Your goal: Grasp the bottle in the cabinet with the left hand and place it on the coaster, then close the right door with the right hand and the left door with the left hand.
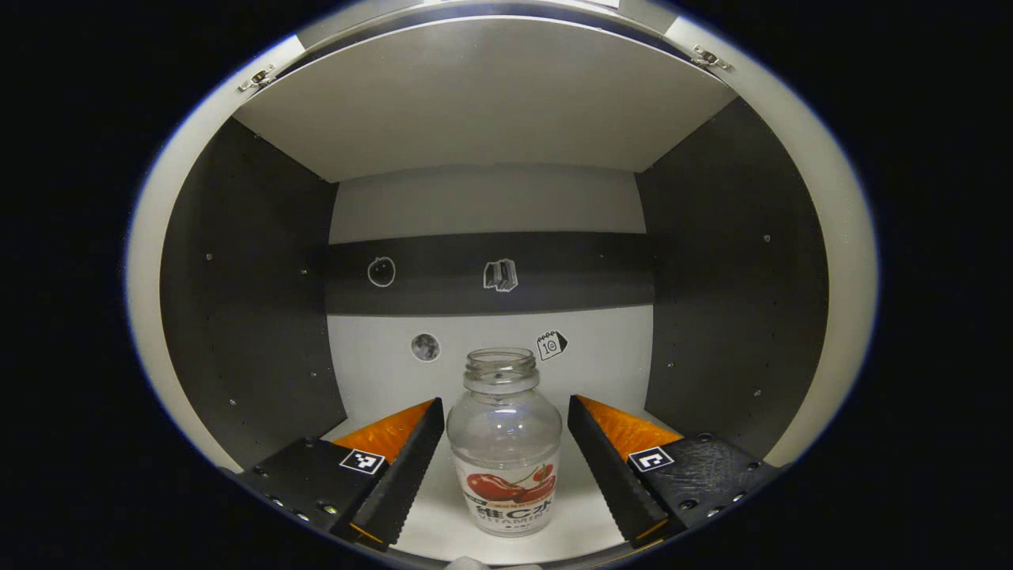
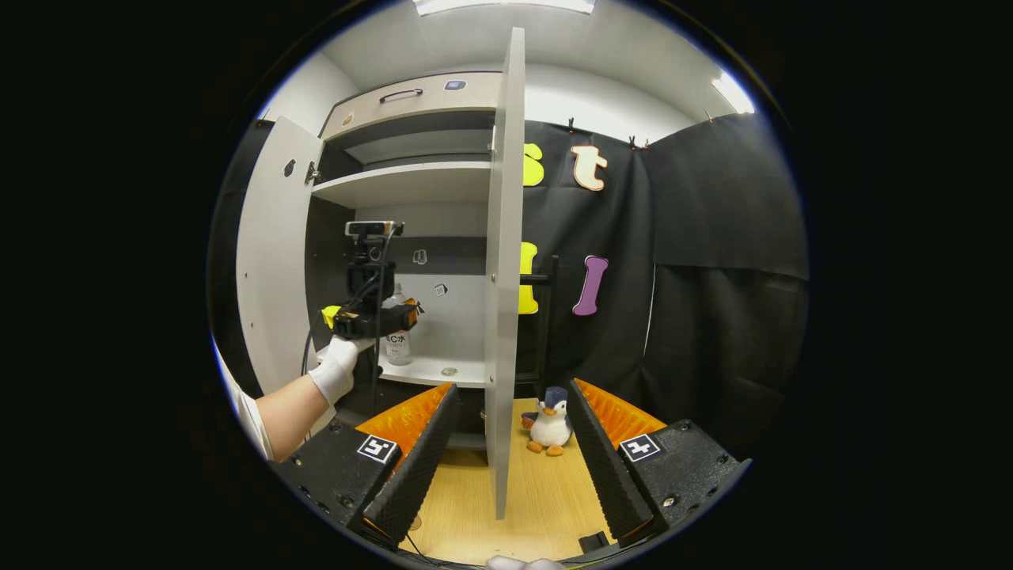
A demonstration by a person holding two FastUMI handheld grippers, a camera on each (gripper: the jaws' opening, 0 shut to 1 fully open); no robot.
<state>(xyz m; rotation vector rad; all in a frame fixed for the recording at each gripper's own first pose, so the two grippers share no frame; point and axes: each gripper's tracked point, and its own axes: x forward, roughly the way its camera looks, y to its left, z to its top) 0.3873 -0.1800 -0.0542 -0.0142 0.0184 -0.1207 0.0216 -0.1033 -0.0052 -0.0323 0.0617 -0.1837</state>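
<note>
A clear, uncapped bottle with a red fruit label stands upright on the cabinet's white shelf. My left gripper is open, one finger on each side of the bottle's body, with a gap on both sides. In the right gripper view a gloved hand holds that left gripper inside the cabinet at the bottle. My right gripper is open in front of the cabinet. The right door stands open, edge-on, in line between its fingers. The left door is swung wide open.
The cabinet has dark side walls and an upper shelf overhead. A penguin plush sits on the wooden table below the cabinet, right of the door. A small round thing lies on the shelf.
</note>
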